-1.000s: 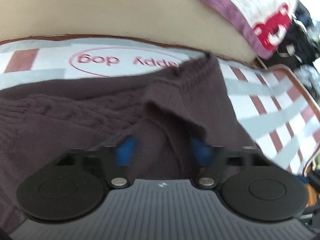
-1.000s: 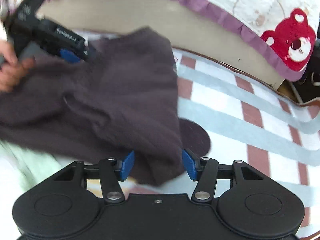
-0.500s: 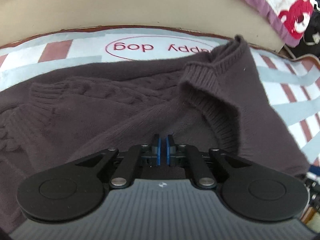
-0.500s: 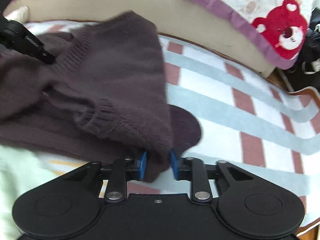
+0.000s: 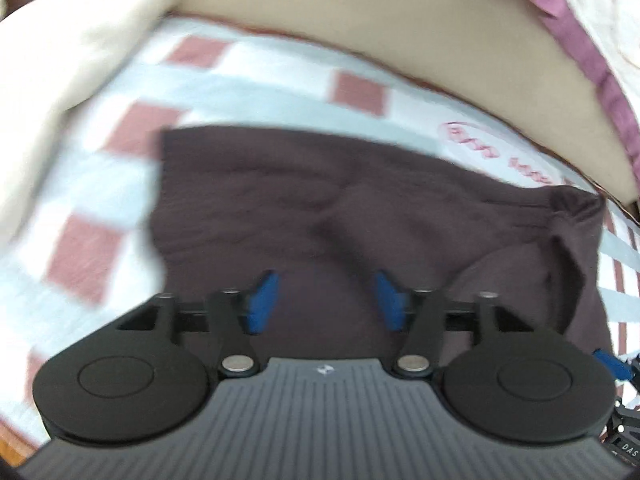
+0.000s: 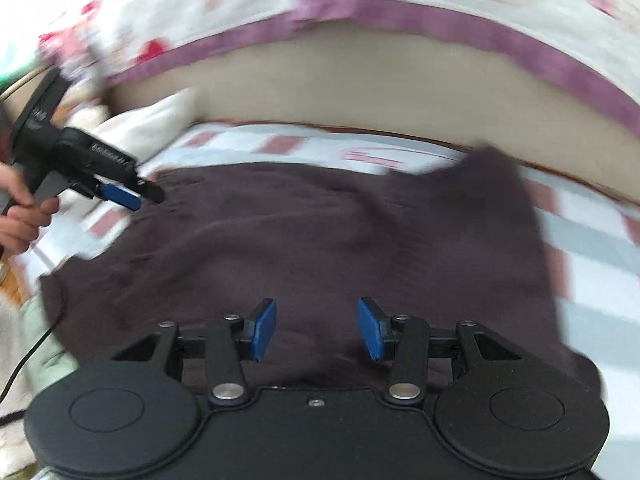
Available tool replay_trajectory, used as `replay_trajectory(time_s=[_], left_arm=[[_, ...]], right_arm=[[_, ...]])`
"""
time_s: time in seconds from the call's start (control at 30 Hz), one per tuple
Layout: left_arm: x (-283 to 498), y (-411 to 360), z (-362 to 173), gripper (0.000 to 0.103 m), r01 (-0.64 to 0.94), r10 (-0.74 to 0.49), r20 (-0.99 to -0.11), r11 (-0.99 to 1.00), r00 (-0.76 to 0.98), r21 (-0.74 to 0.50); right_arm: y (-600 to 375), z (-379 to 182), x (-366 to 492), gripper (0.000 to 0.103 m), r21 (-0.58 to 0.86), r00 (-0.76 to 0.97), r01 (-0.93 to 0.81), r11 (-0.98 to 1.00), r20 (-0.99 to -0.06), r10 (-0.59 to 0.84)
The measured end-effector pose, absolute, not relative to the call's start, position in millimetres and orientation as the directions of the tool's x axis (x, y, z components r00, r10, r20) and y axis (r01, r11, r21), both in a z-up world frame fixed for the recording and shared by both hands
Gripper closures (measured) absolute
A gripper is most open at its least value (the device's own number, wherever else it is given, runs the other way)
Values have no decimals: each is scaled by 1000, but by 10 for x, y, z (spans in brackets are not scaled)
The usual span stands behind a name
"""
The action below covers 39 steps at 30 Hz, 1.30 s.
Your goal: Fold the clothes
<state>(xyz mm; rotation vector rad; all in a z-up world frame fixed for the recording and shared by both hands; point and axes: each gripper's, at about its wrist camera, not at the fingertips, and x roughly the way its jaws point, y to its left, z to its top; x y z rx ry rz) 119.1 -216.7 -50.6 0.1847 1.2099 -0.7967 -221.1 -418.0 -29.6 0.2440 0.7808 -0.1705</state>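
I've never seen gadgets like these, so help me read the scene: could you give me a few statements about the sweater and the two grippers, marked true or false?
1. The left gripper is clamped on the sweater. False: its jaws stand open, with nothing between them.
2. The right gripper is open. True.
3. The sweater lies on a checked mat. True.
4. The sweater is bright green. False: it is dark brown.
5. A hand holds the left gripper. True.
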Motion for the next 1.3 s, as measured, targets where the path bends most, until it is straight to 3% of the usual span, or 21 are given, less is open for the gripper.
replay_trajectory(time_s=[0.17,0.4,0.53,0.67,0.73,0.77,0.8,0.83,0.93,0.97,1.13,1.27,1.3], left_arm=[[1284,-1467,-641,36,444,-412,-911,822,30,-357],[1285,-1019,-564,26,412,-403,-915,836,11,-363],[1227,-886,-687,22,357,-428,-902,835,-53,-418],[1162,-928,-860,17,341,-393,-914,849,-102,-404],[1146,-970,-820,23,374,-420,-905,830,-70,-414],[1120,-993,-773,42,405,-440,-897,813,-45,-419],[1082,-1016,-711,69,444,-460,-888,792,-17,-419],[1056,-1030,-665,79,465,-476,-879,779,3,-420],[1000,-1049,-563,82,493,-514,-856,758,46,-428],[982,-1056,-529,82,502,-527,-848,750,60,-430],[890,-1088,-359,82,548,-587,-799,713,127,-436],[845,-1109,-336,82,550,-671,-732,657,116,-515],[834,-1114,-343,83,553,-680,-724,649,113,-523]], right_arm=[[-3626,-322,-1729,52,268,620,44,962,-762,184],[-2802,-370,-1327,52,300,529,-233,925,-759,379],[-2372,-469,-1244,50,176,473,-367,913,-811,346],[-2202,-485,-1293,48,69,502,-373,925,-824,264],[-2202,-467,-1316,48,71,517,-328,942,-822,241],[-2248,-451,-1318,48,110,520,-272,956,-819,242],[-2292,-433,-1328,47,156,524,-227,961,-813,255],[-2331,-407,-1362,47,225,529,-221,949,-790,310],[-2429,-325,-1476,41,355,533,-255,900,-724,437],[-2433,-299,-1491,41,331,543,-248,911,-731,413],[-2330,-243,-1420,40,107,609,-277,955,-749,261],[-2082,-408,-1124,39,-143,650,-334,932,-751,118],[-2076,-449,-1054,61,-156,652,-345,926,-749,117]])
